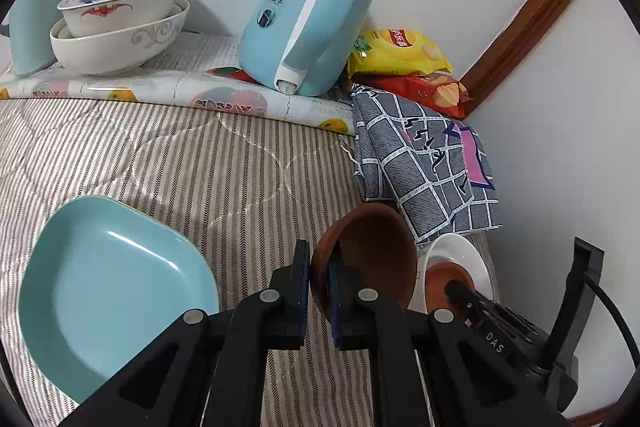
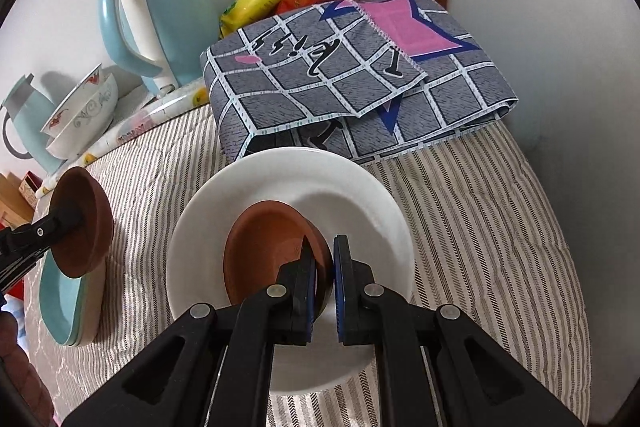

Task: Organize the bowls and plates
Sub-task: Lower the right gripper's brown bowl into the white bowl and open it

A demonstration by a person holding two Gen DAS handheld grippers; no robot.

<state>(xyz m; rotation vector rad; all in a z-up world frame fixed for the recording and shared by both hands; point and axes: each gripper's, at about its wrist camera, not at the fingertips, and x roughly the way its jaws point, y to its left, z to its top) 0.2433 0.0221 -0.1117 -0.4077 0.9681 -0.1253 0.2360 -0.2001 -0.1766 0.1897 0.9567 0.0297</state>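
Observation:
My left gripper (image 1: pixel 319 277) is shut on the rim of a brown bowl (image 1: pixel 370 251) and holds it tilted above the striped cloth; it also shows in the right wrist view (image 2: pixel 86 223). My right gripper (image 2: pixel 324 269) is shut on the rim of a second brown bowl (image 2: pixel 266 249) that sits in a white plate (image 2: pixel 288 187). That plate (image 1: pixel 454 251) and bowl (image 1: pixel 446 277) show at the lower right of the left wrist view. A light blue plate (image 1: pixel 104 291) lies at lower left. Two stacked white patterned bowls (image 1: pixel 120 23) stand at the back left.
A light blue kettle (image 1: pixel 308 15) stands at the back beside yellow and red snack bags (image 1: pixel 404 59). A folded grey checked cloth (image 2: pixel 352 79) lies just behind the white plate. A second blue jug (image 2: pixel 24 123) stands far left. Walls close off the back and right.

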